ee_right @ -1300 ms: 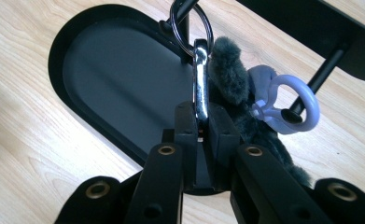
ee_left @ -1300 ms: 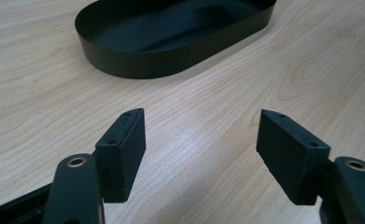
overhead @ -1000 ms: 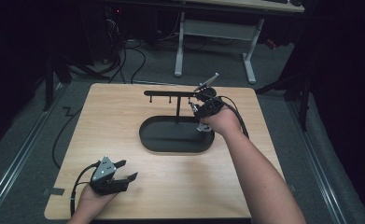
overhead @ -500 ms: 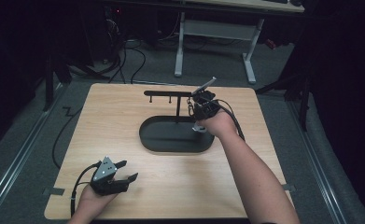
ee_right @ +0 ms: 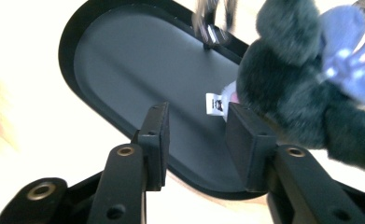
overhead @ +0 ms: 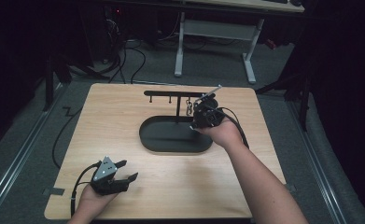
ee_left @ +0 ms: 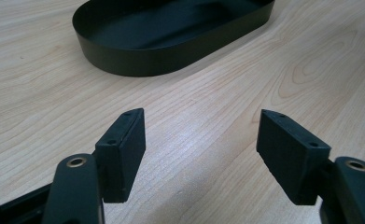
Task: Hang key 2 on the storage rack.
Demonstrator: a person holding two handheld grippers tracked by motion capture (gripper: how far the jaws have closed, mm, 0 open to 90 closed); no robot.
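A dark fluffy plush charm (ee_right: 301,93) with a pale blue bow (ee_right: 343,56) and a small white tag (ee_right: 214,103) hangs over the black oval tray (ee_right: 124,70), under a blurred metal ring (ee_right: 213,18). My right gripper (ee_right: 196,116) is open beside it; the plush lies just outside the right jaw and nothing is between the jaws. In the high view this gripper (overhead: 203,114) is held at the right end of the T-shaped stand (overhead: 178,95), by the hanging chain (overhead: 188,108). My left gripper (overhead: 128,171) rests open on the table's near left, jaws wide (ee_left: 201,121).
The tray (overhead: 171,140) sits mid-table on the wooden top (overhead: 245,177), and its wall (ee_left: 171,60) shows ahead of the left gripper. Cables trail over the table's left edge. A white desk frame (overhead: 217,28) stands beyond the far edge.
My right gripper has drifted slightly down and nearer to me beside the stand. The left gripper has stayed where it was.
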